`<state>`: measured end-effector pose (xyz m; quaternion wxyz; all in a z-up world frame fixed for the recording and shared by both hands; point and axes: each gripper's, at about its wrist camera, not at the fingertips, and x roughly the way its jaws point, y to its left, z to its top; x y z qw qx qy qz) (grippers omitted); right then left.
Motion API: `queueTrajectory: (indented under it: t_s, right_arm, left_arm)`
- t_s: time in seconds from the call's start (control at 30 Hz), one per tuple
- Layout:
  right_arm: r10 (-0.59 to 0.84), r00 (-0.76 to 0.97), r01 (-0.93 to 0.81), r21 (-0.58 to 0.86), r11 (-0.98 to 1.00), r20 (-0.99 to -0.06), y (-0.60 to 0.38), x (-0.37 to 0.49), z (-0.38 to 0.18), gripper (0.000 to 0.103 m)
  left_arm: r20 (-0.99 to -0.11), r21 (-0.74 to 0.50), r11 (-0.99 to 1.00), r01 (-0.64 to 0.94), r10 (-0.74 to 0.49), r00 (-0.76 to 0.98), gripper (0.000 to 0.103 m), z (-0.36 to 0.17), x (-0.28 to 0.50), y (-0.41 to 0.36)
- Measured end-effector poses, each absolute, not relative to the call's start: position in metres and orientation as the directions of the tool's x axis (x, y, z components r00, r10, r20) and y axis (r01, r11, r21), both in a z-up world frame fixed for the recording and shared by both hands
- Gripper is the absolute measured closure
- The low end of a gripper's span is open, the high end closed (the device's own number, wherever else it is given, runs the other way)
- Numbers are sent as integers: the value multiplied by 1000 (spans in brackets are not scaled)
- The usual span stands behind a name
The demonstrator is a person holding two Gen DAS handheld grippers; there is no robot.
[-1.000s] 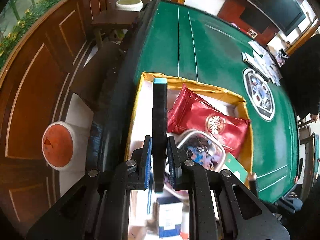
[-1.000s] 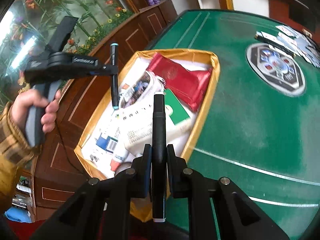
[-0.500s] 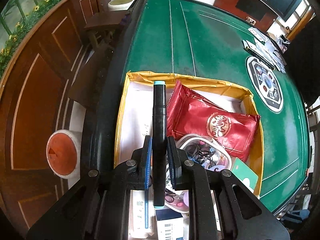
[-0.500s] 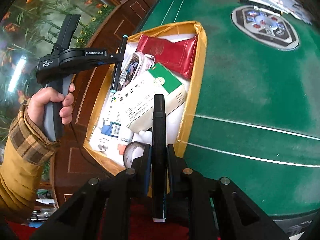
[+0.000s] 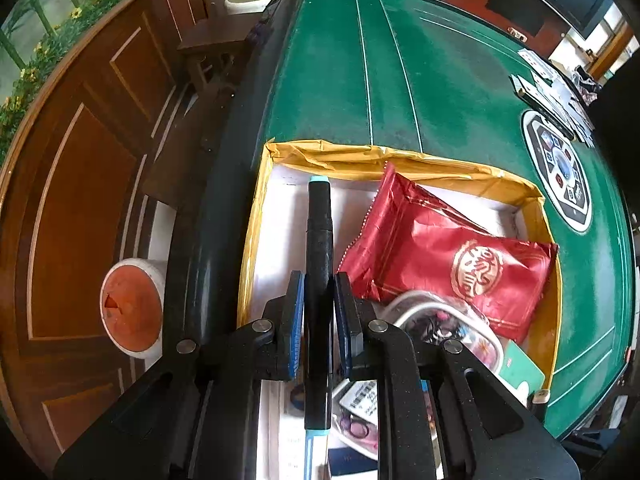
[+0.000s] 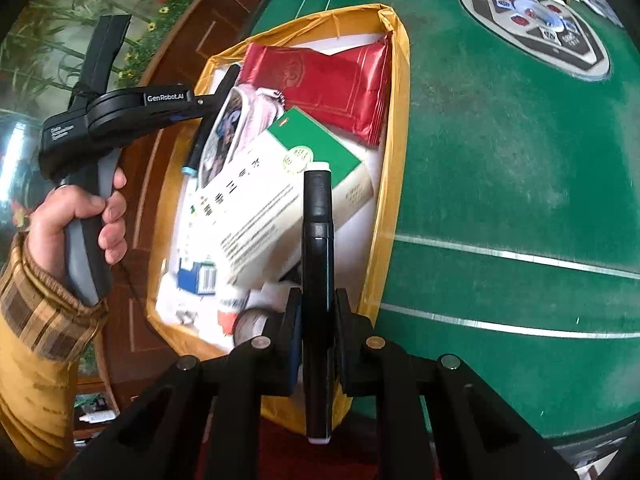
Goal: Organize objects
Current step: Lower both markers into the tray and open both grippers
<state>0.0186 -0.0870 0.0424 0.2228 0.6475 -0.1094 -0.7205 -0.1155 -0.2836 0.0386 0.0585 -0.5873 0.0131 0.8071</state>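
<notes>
- Gripping a black marker with light-blue caps (image 5: 319,280), the left tongs (image 5: 319,320) were pinched on its barrel, tilted steeply down over the box.
- Same marker showed in the right wrist view (image 6: 210,120), hanging inside the left side of the box; left tongs (image 6: 208,100) were held by a hand (image 6: 80,216) in a yellow plaid sleeve (image 6: 36,340).
- Right tongs (image 6: 318,336) were clamped on a second black marker with white caps (image 6: 317,280), pointing down over the near end of the box.
- Yellow-walled box (image 5: 400,158) with white bottom sat on the green desk (image 5: 400,80), near its left edge.
- Inside the box: red snack packet (image 5: 448,256) at the far end; clear pouch with small colourful items (image 5: 440,324) just in front of it, touching.
- White and green carton (image 6: 280,200) lay tilted on top of the other contents, between the pouch and the right wall.
- Small blue and white packet (image 6: 198,276) sat near the box's near-left corner; some round thing near the tongs was too blurred to tell.
- Round emblem (image 6: 536,24) was printed on the desk, well apart from the box, with cards (image 5: 552,84) beyond it.
</notes>
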Motion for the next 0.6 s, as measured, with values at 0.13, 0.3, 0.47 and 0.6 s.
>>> queueTrajectory:
  t_s: [0.13, 0.3, 0.47, 0.6]
  right_arm:
    - [-448, -64, 189, 429, -883, -892, -93, 15, 43, 90]
    - [-476, -37, 188, 461, -867, -879, -91, 19, 43, 86]
    - [-644, 82, 14, 647, -763, -761, -84, 14, 27, 86]
    - [-599, 74, 27, 602, -798, -798, -80, 11, 31, 78]
  left_arm:
    - [-940, -65, -993, -100, 94, -329, 87, 42, -113, -284]
    - [-902, -77, -993, -89, 107, -419, 32, 68, -97, -286]
    - [-871, -34, -997, -71, 65, -487, 32, 97, -77, -288]
    - [-846, -9, -996, -85, 53, -530, 32, 118, -52, -282]
